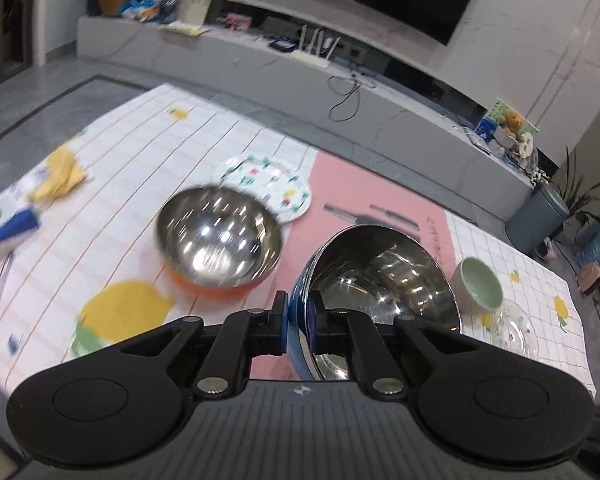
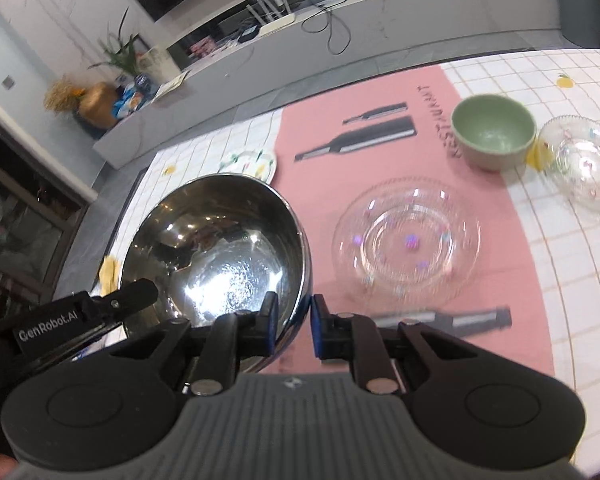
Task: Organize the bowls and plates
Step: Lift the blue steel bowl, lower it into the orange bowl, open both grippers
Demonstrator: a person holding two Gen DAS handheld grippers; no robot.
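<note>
Both views are bright, with even indoor light. Strong white glare sits inside the steel bowl (image 1: 219, 236) at the centre of the left wrist view and inside the blue steel bowl (image 2: 216, 256). Motion blur smears the left side of the left wrist view. The glass plate (image 2: 406, 242) looks soft. Straight lines bend at the frame edges.
</note>
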